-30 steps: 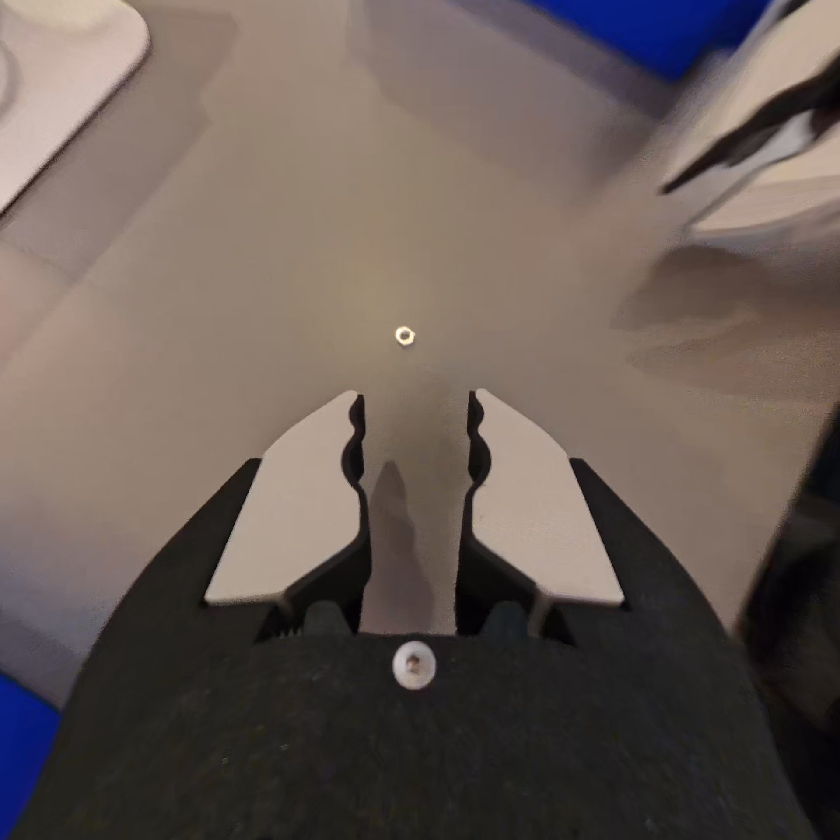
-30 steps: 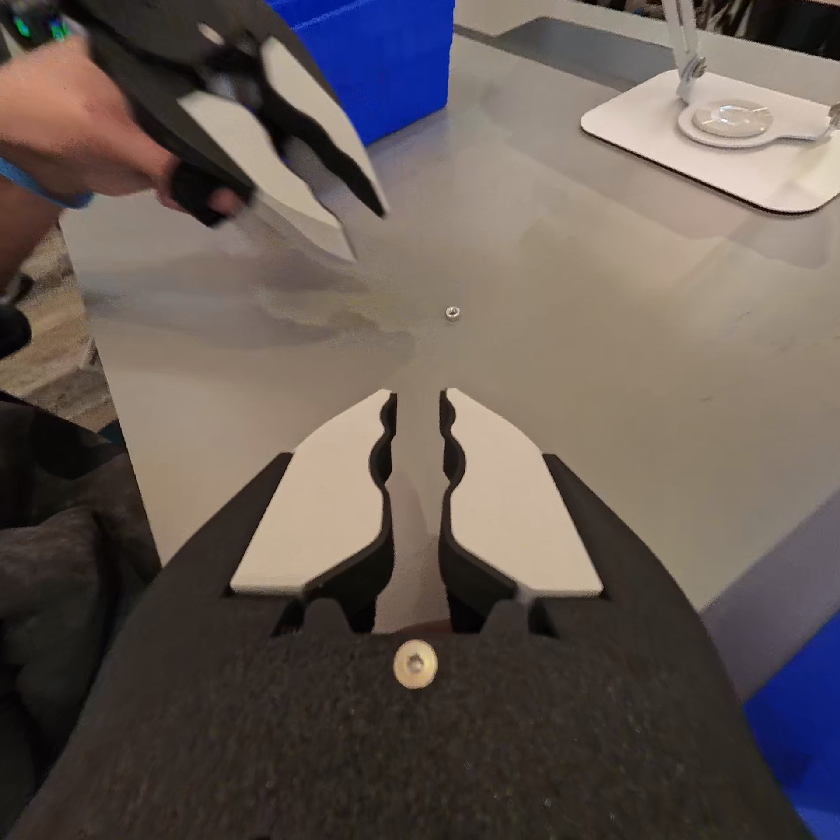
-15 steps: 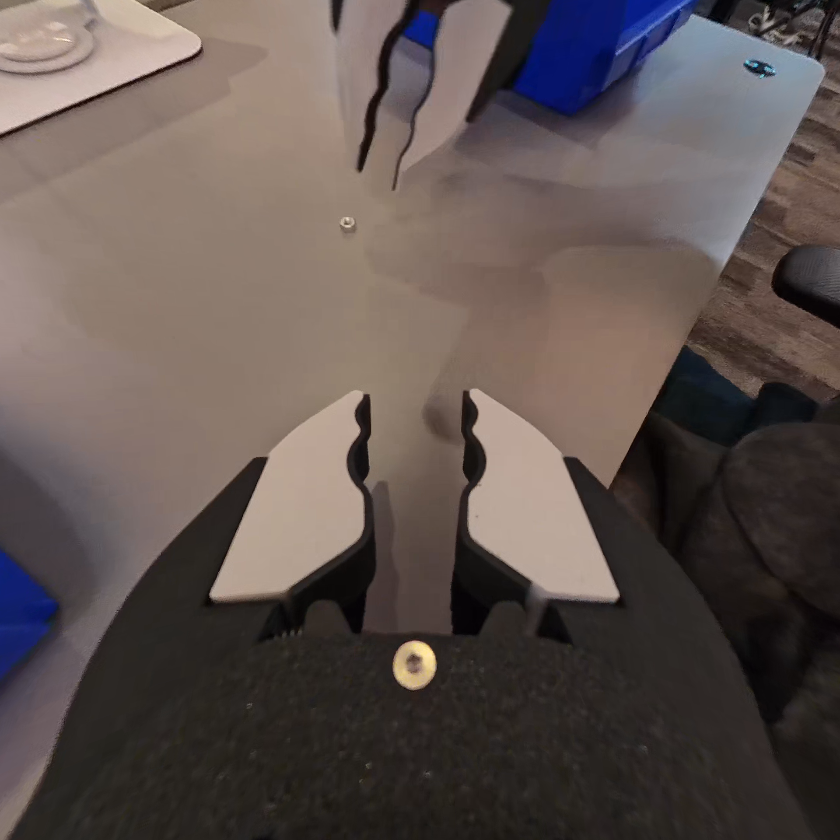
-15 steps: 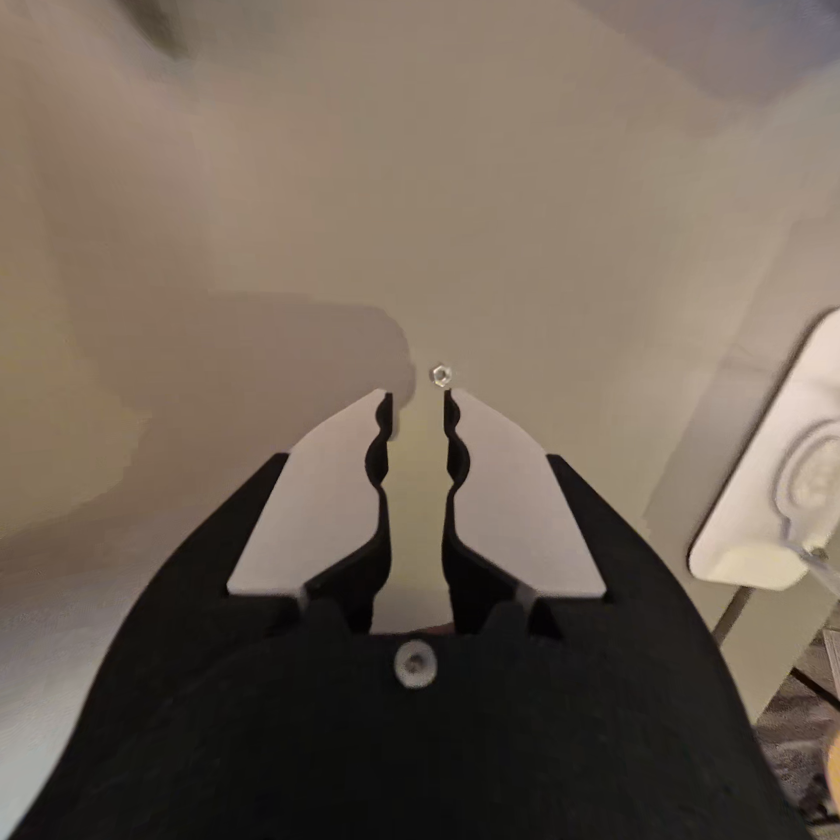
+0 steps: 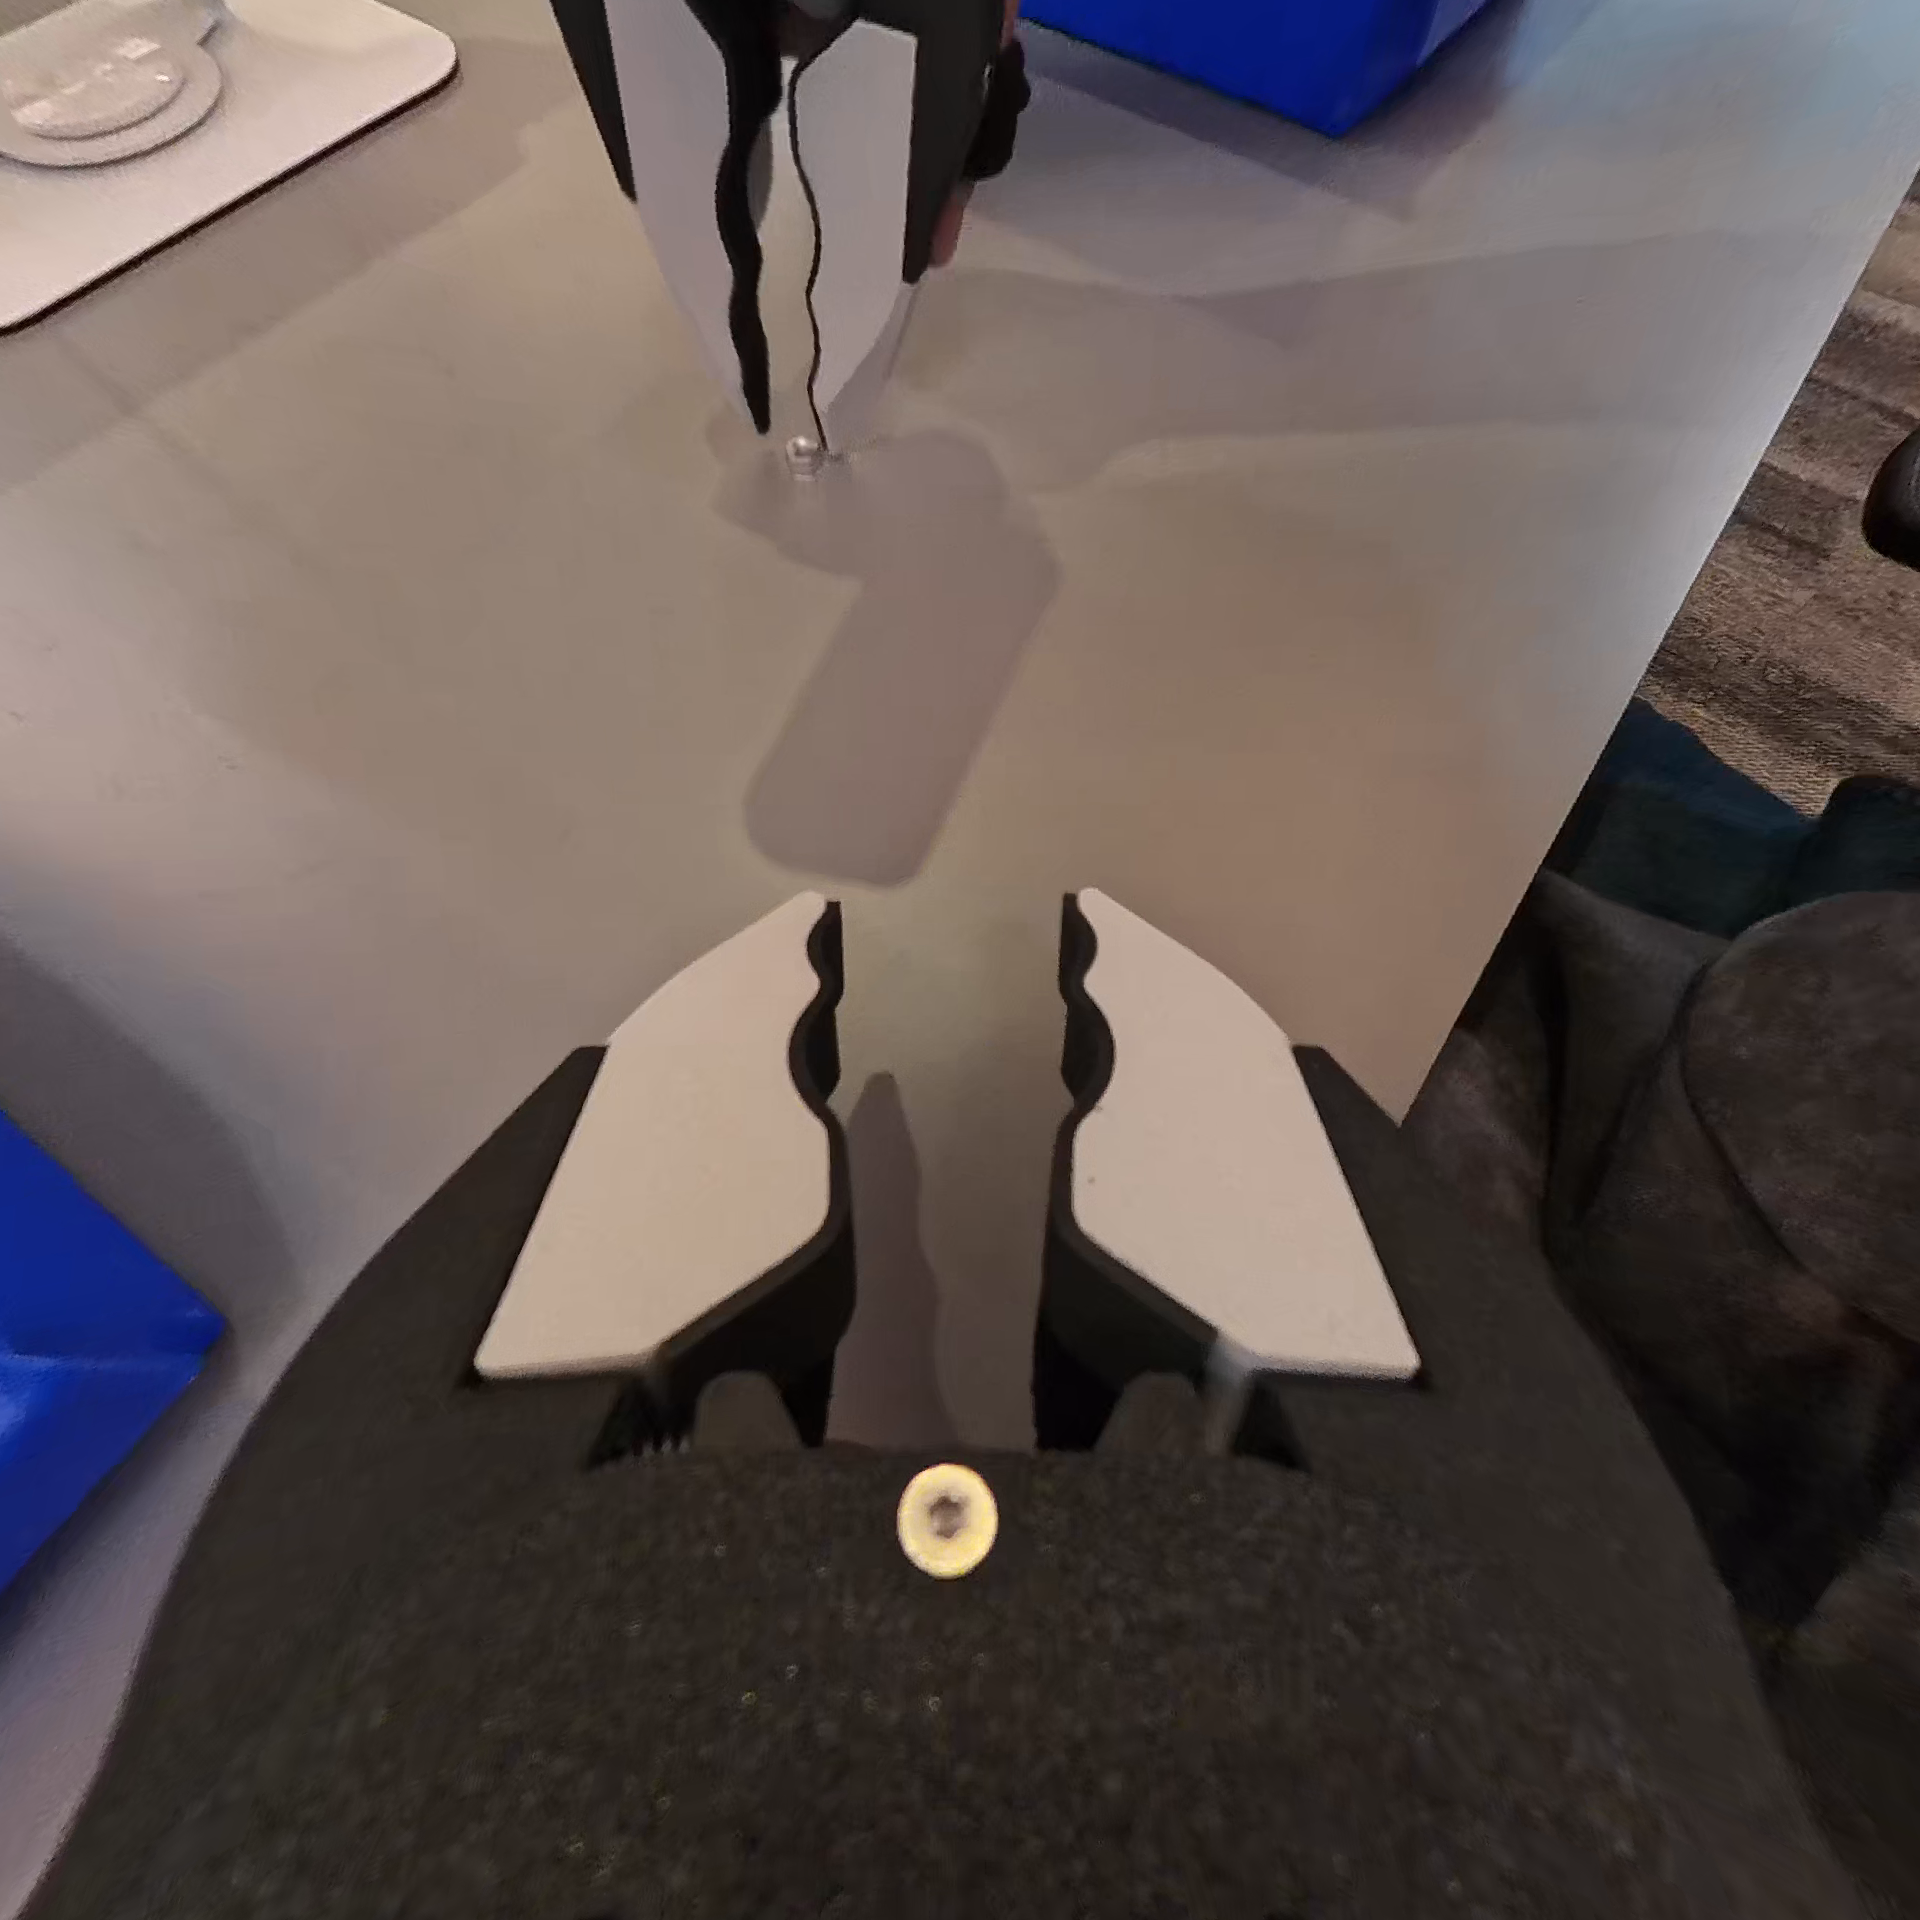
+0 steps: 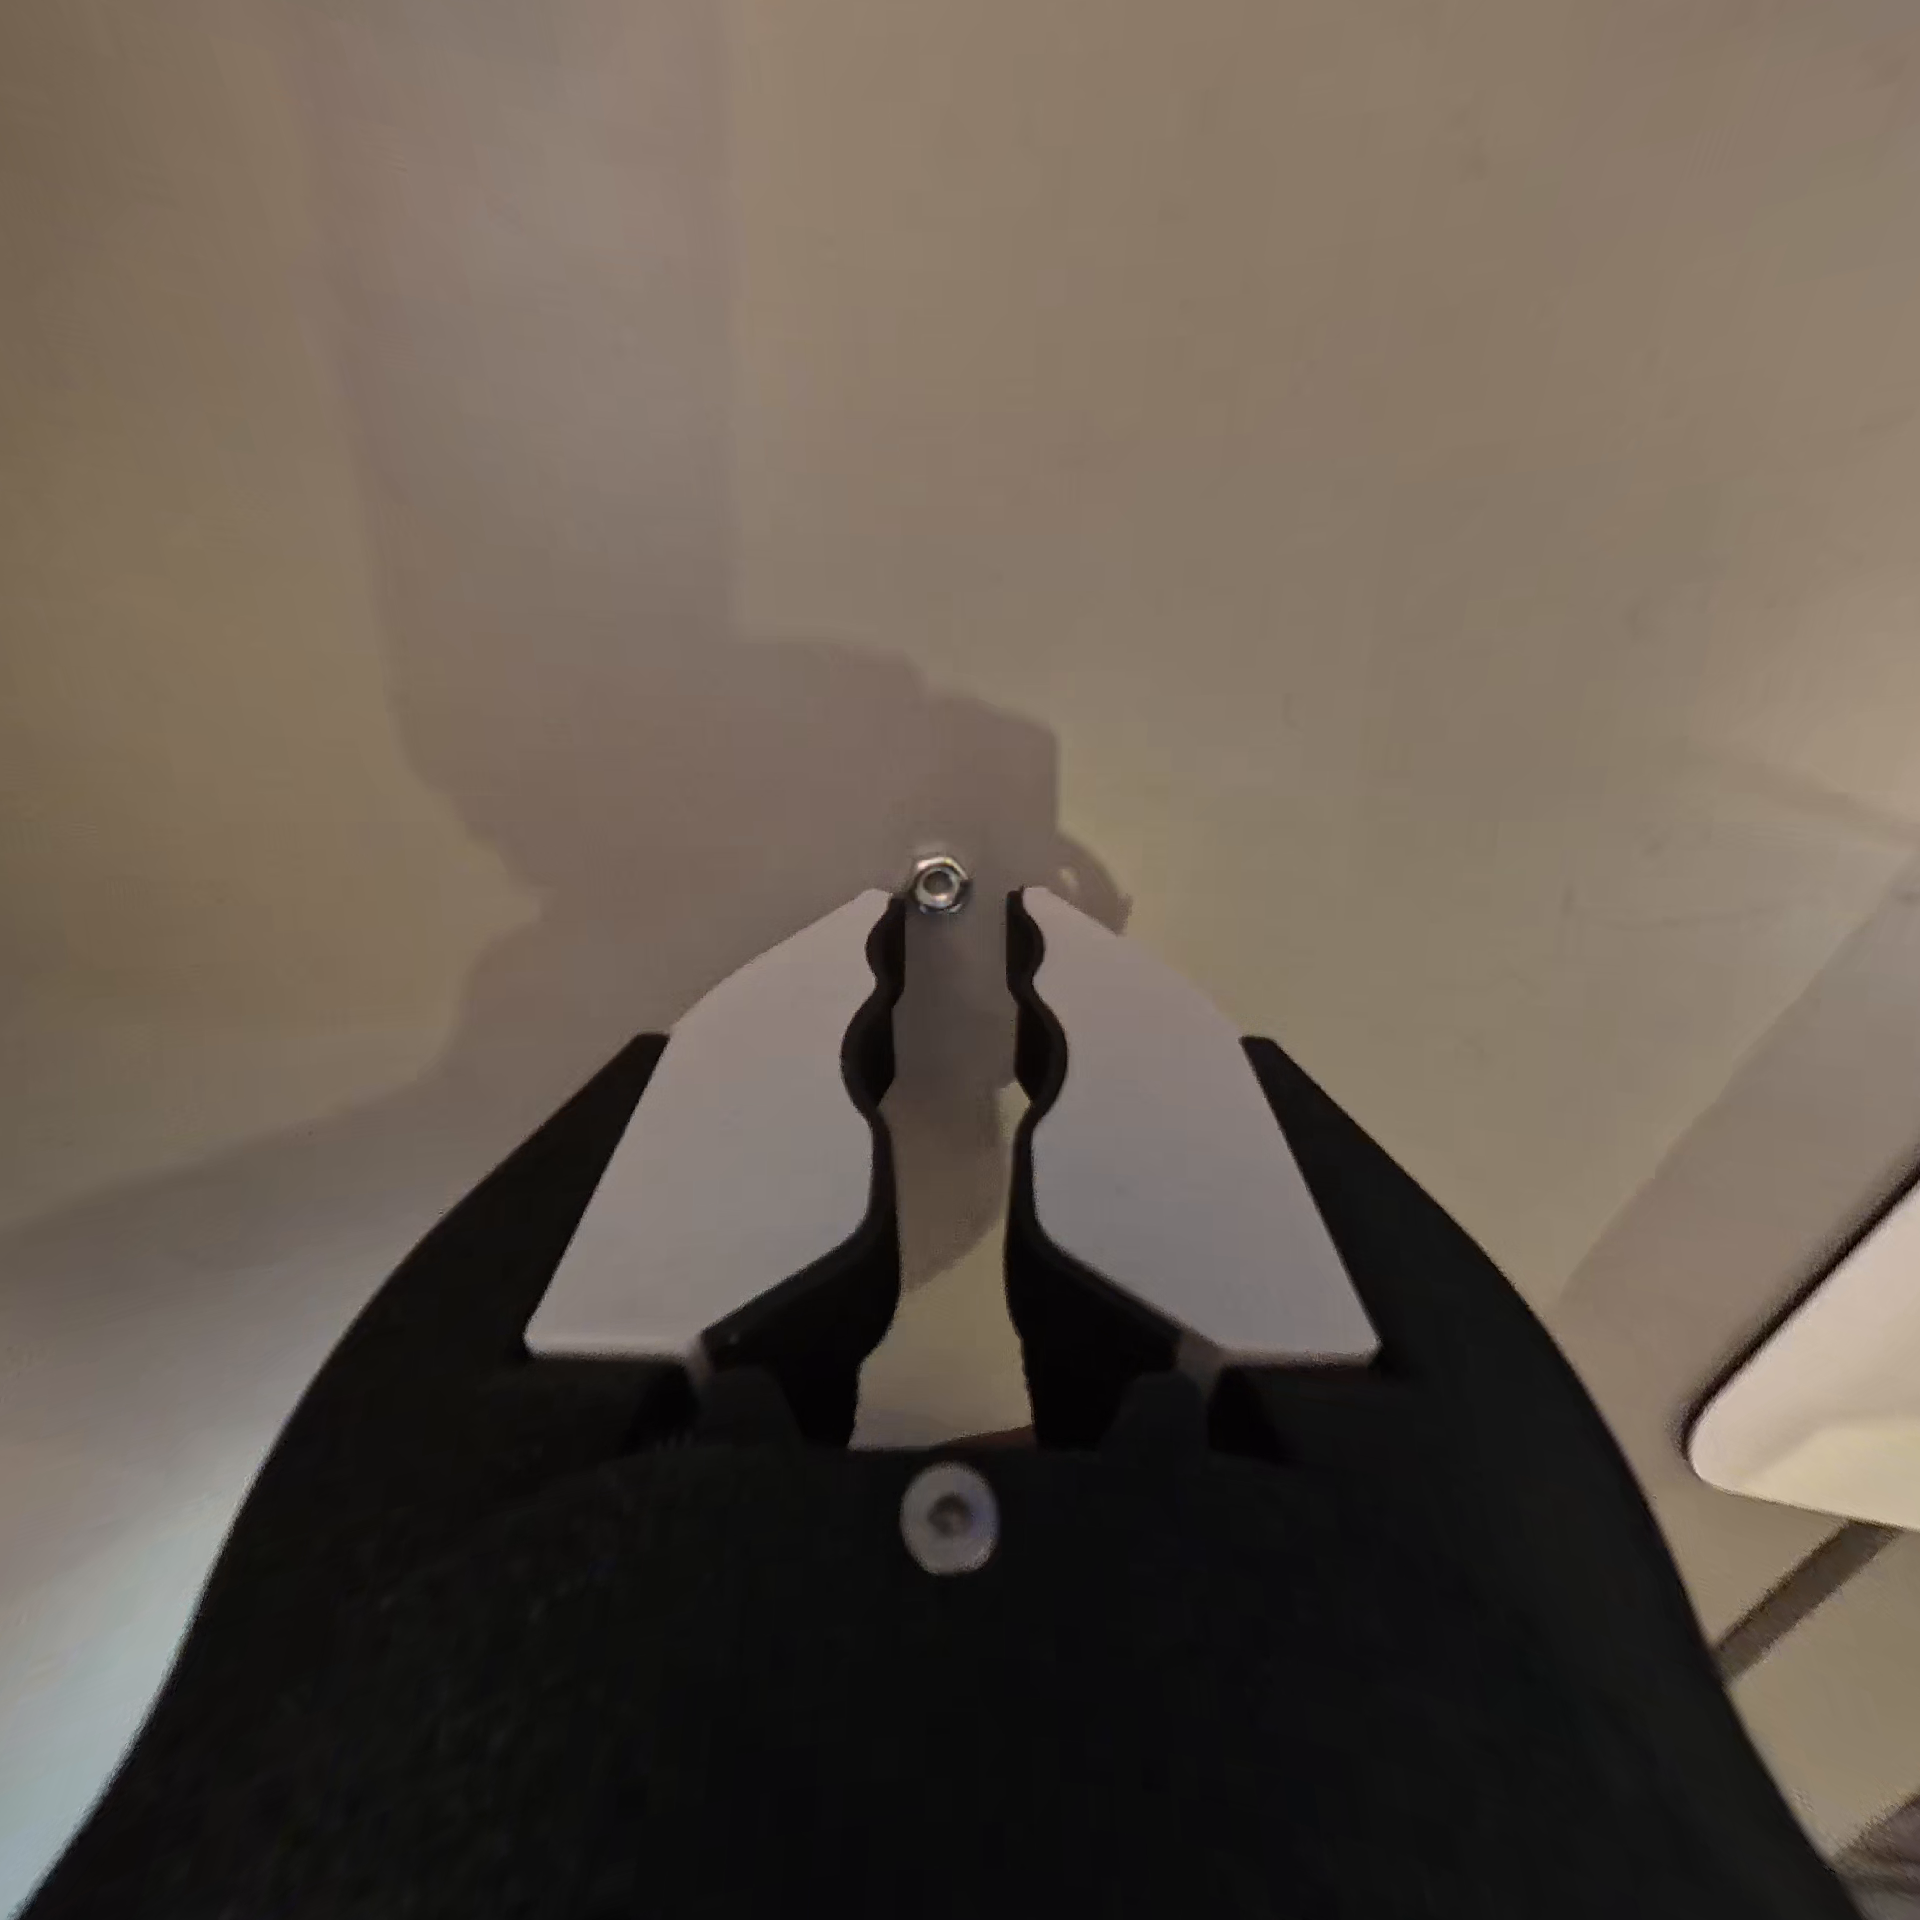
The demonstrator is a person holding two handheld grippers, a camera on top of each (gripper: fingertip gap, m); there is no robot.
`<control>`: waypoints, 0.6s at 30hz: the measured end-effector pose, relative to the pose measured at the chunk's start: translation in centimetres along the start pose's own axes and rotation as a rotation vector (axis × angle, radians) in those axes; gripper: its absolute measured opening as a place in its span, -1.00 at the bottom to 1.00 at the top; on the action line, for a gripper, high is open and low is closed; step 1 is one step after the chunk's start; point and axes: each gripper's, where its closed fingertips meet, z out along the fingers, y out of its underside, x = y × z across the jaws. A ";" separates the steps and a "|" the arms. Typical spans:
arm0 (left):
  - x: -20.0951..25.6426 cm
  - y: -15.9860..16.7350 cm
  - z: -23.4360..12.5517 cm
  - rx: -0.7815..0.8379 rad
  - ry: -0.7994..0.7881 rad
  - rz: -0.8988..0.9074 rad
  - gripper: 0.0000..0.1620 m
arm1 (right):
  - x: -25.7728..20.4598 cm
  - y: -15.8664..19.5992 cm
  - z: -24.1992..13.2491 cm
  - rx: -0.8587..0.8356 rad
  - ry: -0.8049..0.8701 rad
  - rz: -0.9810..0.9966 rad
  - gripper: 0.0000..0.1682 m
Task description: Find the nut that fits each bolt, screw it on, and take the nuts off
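The nut [image 6: 938, 891] is a small silver hex one, lying flat on the grey table [image 6: 1351, 416] with its hole facing up. In my right wrist view it sits right at the tips of my right gripper [image 6: 956, 904], a bit closer to the left finger than the right one. The jaws are parted with clear table showing between them, so it's released, not pinching anything (the tips look like they're just about down on the surface, though I can't tell if they're actually touching it).

The left wrist view gives me the wider picture that the close-up doesn't. From there I see the right gripper [image 5: 795, 421] coming down steeply, tips straddling the nut [image 5: 802, 453], with its shadow stretching back across the table [image 5: 312, 675]. My left gripper [image 5: 945, 914] is well apart from all that, hanging over the near part of the table, jaws spread and holding nothing.

That view also picks up a blue bin [image 5: 1247, 52] at the far edge, another blue bin [image 5: 73, 1330] at the lower left, and a white pad [image 5: 260, 135] with a clear round disc [image 5: 94, 83] on it. The right view only catches a corner of the white pad [image 6: 1818, 1382].
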 end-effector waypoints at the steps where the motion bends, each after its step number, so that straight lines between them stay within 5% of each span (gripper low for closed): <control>1: 0.0 0.0 0.0 -0.001 -0.004 0.005 -0.51 | -0.1 -0.1 0.2 0.012 -0.004 -0.004 -0.79; 10: 0.1 0.2 0.1 -0.022 -0.020 0.028 -0.51 | 0.0 -0.4 -1.7 0.027 0.066 -0.026 -0.88; 14: 0.2 0.3 0.0 -0.017 -0.013 0.028 -0.51 | 0.9 0.9 -10.4 0.080 0.246 0.004 -0.88; 18: 0.2 0.5 -0.1 -0.023 -0.009 0.027 -0.51 | 2.1 8.1 -20.3 0.035 0.448 0.168 -0.88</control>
